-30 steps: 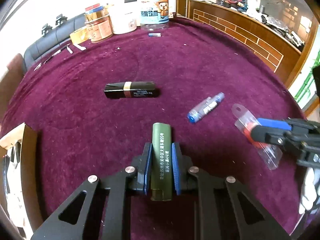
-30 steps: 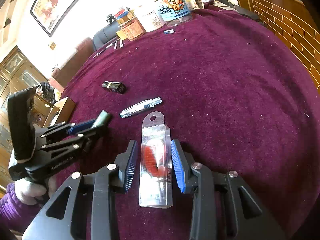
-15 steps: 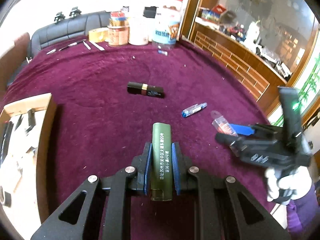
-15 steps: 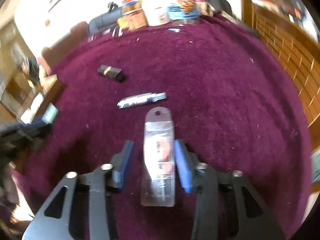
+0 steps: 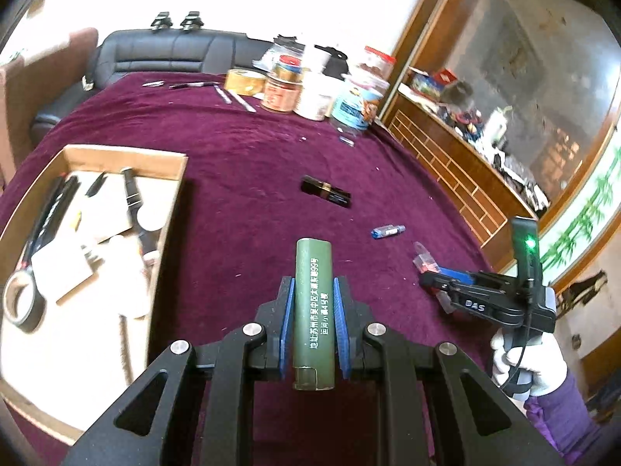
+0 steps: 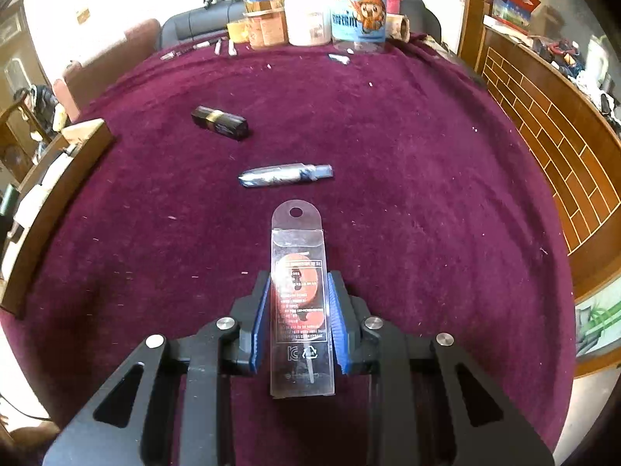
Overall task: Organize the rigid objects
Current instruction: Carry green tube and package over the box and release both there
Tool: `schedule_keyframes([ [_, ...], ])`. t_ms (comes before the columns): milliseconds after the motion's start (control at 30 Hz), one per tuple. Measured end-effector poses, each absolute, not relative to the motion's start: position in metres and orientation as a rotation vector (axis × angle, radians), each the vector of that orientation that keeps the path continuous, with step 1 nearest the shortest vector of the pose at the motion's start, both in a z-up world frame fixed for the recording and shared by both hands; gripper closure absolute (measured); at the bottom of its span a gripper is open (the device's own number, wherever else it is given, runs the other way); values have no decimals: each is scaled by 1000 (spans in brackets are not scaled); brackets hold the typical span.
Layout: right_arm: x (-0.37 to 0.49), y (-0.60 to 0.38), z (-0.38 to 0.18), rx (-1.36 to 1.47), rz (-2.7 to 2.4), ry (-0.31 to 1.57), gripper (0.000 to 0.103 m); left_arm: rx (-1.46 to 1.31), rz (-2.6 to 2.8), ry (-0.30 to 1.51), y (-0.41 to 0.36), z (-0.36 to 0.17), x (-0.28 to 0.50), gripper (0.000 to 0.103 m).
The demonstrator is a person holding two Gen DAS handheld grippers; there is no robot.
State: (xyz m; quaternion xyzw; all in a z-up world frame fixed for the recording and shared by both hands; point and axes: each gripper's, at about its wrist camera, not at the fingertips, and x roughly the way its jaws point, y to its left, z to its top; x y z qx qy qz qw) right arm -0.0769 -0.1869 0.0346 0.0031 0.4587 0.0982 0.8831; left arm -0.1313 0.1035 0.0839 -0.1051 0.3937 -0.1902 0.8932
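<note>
We see two tools, each with one thing in its grip. The left tool (image 5: 313,324) is nearly closed, its blue pads pressing both sides of one olive-green cylinder (image 5: 313,310) with white lettering along its side, carried above the bench (image 5: 240,202). The right tool (image 6: 299,324) has just closed its jaws further, and its pads now clamp one clear plastic blister pack (image 6: 299,303) with a round orange item inside and a hang-hole tab at its far end. In the left wrist view a white-gloved hand (image 5: 528,361) with a purple sleeve holds that right tool.

Two loose things lie on the maroon cloth of the bench, apart from each other: one black lipstick tube (image 6: 219,122) with a gold band, and nearer the tools one small blue-and-silver tube (image 6: 286,174) lying on its side.

One open cardboard box (image 5: 128,155) sits on the left part of the bench. Inside we can count one roll of black tape (image 5: 21,305) and several dark pen-like pieces among pale scraps; their exact number we cannot tell.

At the far edge stands a cluster of jars (image 6: 310,19); we count at least four, and a few thin sticks (image 5: 236,97) lie beside them.
</note>
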Motion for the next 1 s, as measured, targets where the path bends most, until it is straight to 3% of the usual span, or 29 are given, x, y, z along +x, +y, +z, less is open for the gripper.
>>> schedule_keyframes([
  [533,-89,-70,85,159,619,927,78,-400,-177,749,233,71,-158,87],
  [1000,-80,102,56,111,869,1100,77,-445,-27,912,284,19,-138,86],
])
